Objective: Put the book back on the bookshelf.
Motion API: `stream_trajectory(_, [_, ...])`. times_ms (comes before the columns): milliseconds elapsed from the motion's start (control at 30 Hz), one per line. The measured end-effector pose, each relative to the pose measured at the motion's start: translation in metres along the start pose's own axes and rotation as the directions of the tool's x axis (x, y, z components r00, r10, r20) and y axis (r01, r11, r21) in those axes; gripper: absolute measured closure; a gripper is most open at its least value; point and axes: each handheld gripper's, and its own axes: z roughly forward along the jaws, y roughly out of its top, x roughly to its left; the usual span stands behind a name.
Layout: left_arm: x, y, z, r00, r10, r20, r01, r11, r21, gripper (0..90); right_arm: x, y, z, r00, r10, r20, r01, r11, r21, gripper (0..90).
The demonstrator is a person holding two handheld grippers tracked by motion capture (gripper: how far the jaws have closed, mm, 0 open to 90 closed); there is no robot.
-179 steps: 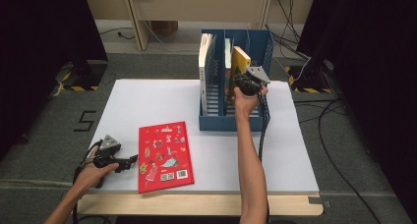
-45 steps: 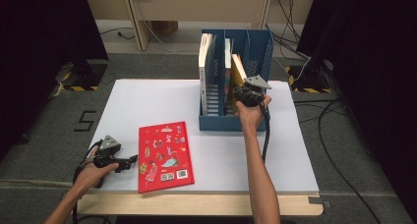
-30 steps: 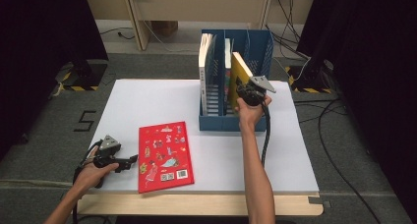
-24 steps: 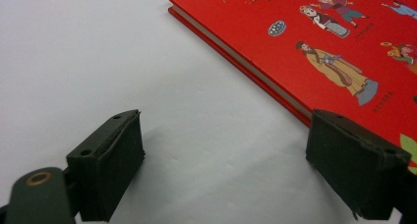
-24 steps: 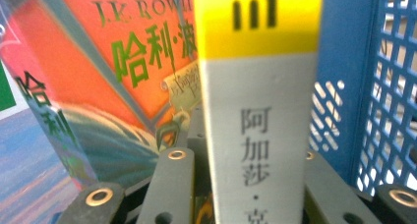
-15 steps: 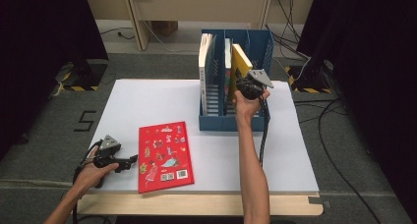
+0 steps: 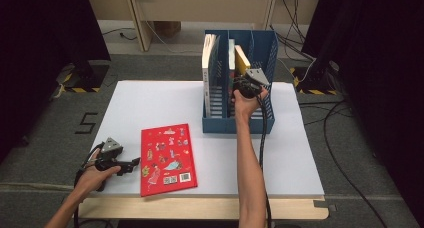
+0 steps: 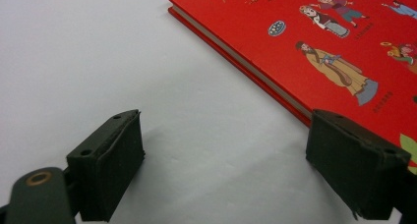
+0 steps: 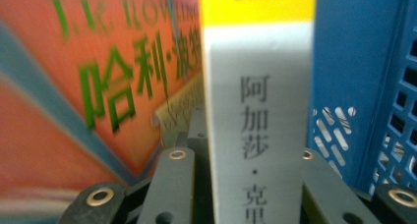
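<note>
A: Starting at your left, your left gripper (image 7: 131, 164) is resting on the table (image 7: 150, 103), jaws spread wide with nothing between them, just beside the edge of the red book (image 7: 168, 159) that is lying flat near the front.

B: And over at the rack?

A: Your right gripper (image 7: 240, 84) is reaching into the blue rack (image 7: 238, 124) at the back of the table, and its jaws are clamping the spine of the yellow-and-white book (image 9: 258, 130). That book is leaning in the middle slot, next to an orange book (image 9: 88, 86); a pale book (image 7: 209, 70) is standing further left.

B: So which step am I in?

A: It looks like you are seating that book in its slot. Next you would probably be lowering it fully and releasing, keeping it clear of the divider.

B: Anything unclear?

A: The book's bottom edge is hidden inside the rack, so I cannot tell whether it is touching the floor. The right gripper view is blurred up close.
</note>
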Motion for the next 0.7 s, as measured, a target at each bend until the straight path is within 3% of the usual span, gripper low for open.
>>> stream_trajectory(100, [0.0, 0.0, 0.0, 1.0, 0.0, 0.0, 0.0, 1.0, 0.0, 13.0, 0.001, 0.0, 0.0, 1.0, -0.008, -0.003, 0.008, 1.0, 0.018, 74.6])
stream_trajectory(267, [0.0, 0.0, 0.0, 1.0, 0.001, 0.0, -0.001, 1.0, 0.0, 13.0, 0.002, 0.003, -0.007, 0.9963, -0.085, -0.014, 0.085, 0.993, 0.078, 74.5])
stream_trajectory(500, [0.0, 0.0, 0.0, 1.0, 0.001, -0.001, -0.001, 1.0, -0.001, 13.0, -0.004, 0.0, -0.015, 0.996, -0.073, -0.051, 0.078, 0.992, 0.097, 73.6])
stream_trajectory(700, [0.0, 0.0, 0.0, 1.0, 0.0, 0.0, 0.0, 1.0, -0.002, 13.0, -0.003, 0.003, -0.022, 0.9921, -0.097, -0.079, 0.106, 0.987, 0.121, 68.2])
